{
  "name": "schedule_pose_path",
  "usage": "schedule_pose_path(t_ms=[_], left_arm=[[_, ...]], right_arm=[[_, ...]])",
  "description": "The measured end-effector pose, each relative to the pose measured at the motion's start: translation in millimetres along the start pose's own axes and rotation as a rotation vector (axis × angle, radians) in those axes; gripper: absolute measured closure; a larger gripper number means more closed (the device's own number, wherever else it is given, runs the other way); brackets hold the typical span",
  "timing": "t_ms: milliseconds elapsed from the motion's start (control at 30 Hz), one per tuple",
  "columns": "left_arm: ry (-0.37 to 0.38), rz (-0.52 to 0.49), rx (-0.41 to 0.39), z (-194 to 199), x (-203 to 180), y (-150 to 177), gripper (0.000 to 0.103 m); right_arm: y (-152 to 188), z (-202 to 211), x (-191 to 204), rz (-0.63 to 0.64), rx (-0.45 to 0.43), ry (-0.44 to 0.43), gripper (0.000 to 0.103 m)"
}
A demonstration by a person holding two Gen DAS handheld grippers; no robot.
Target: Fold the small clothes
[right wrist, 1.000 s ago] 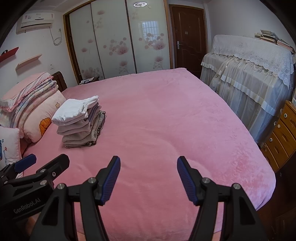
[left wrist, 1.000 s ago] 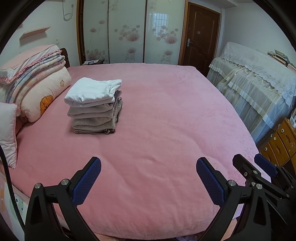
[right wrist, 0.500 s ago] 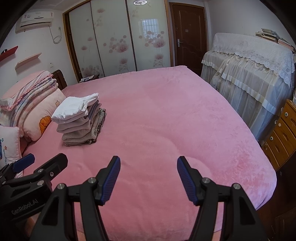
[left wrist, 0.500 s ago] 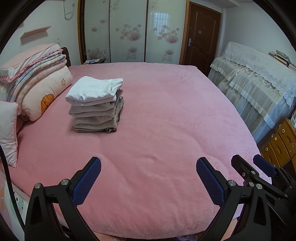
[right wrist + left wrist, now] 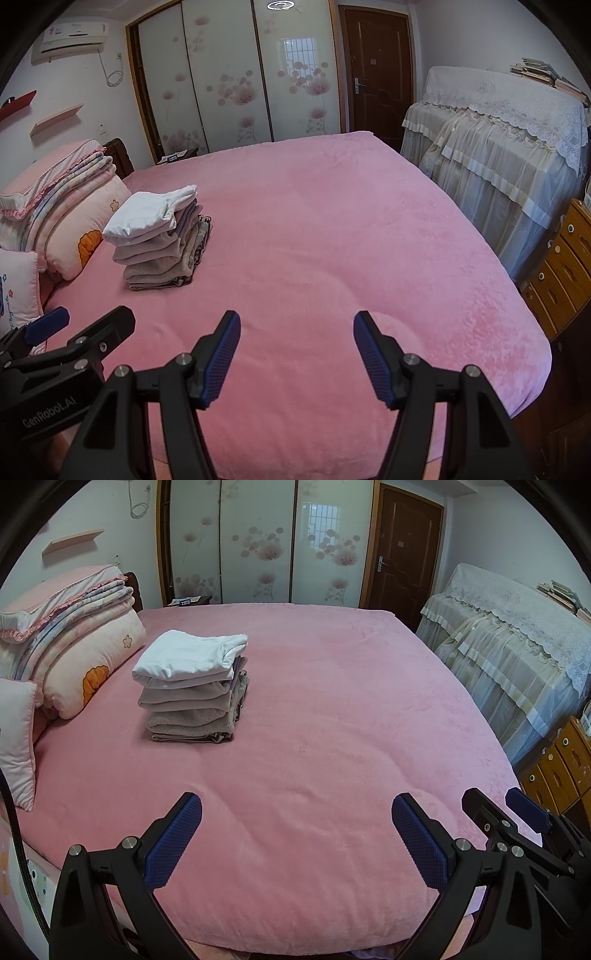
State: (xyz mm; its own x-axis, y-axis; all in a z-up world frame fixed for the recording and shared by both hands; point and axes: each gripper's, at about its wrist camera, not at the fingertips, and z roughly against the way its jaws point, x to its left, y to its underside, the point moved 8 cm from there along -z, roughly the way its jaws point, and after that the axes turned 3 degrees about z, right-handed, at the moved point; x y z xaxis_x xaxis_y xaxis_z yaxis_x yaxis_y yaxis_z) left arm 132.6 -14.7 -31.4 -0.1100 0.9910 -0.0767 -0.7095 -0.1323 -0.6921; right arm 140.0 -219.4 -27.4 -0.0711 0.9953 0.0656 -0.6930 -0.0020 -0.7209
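Note:
A neat stack of folded small clothes (image 5: 192,690) (image 5: 159,240), white on top and beige and grey below, rests on the pink bed (image 5: 332,720) (image 5: 332,229) towards its left side. My left gripper (image 5: 295,808) hovers open over the bed's near edge with nothing between its blue pads. Beside it on the right, my right gripper (image 5: 295,328) is also open and holds nothing. Both are well short of the stack. The right gripper's fingers (image 5: 524,812) show at the lower right of the left wrist view, and the left gripper's fingers (image 5: 48,325) at the lower left of the right wrist view.
Folded quilts and pillows (image 5: 66,642) (image 5: 62,206) lie at the bed's left. A lace-covered piece of furniture (image 5: 517,635) (image 5: 498,140) and wooden drawers (image 5: 561,768) (image 5: 561,266) stand at the right. Sliding wardrobe doors (image 5: 258,542) and a brown door (image 5: 376,70) are behind.

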Motion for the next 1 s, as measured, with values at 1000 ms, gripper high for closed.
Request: schedule_pose_path(t_ms=[1000], left_arm=[[-0.01,0.004,0.02,-5.3,-4.1,3.1,0.001]], right_arm=[[5.3,-1.4,-1.2,-0.004,0.009,-0.002,0.039]])
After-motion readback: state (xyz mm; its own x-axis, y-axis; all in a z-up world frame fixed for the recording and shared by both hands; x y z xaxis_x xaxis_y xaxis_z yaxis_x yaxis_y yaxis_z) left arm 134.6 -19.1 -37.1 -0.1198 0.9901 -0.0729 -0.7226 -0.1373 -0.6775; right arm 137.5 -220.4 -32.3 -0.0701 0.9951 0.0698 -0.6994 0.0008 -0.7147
